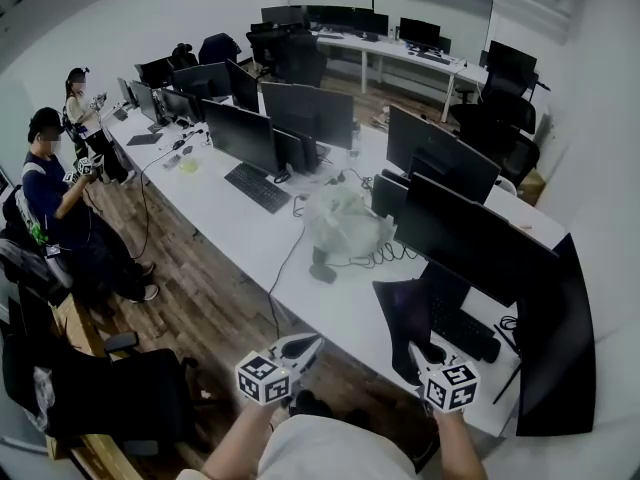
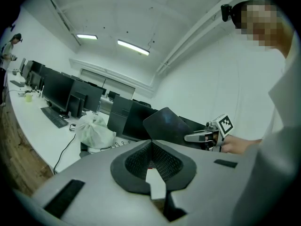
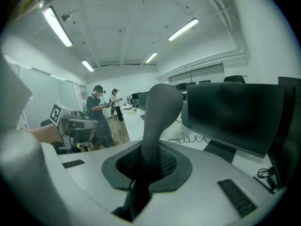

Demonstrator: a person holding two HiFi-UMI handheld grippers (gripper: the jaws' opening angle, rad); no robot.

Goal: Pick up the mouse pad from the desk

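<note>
The black mouse pad (image 1: 403,311) hangs lifted over the near end of the white desk (image 1: 335,308), pinched at its near edge by my right gripper (image 1: 422,354). In the right gripper view the mouse pad (image 3: 159,114) rises upright from between the jaws of the right gripper (image 3: 149,160), which is shut on it. My left gripper (image 1: 303,348) is off to the pad's left, above the desk's front edge, touching nothing. From the left gripper view, the left gripper (image 2: 150,147) has its jaws together and empty, and the mouse pad (image 2: 168,124) shows beyond, held by the right gripper (image 2: 198,136).
A black keyboard (image 1: 462,330) and dark monitors (image 1: 470,238) stand right behind the pad. A white plastic bag (image 1: 342,218), cables and a black mouse (image 1: 322,271) lie further left on the desk. Two people (image 1: 45,183) stand at far left; a black chair (image 1: 125,393) is near left.
</note>
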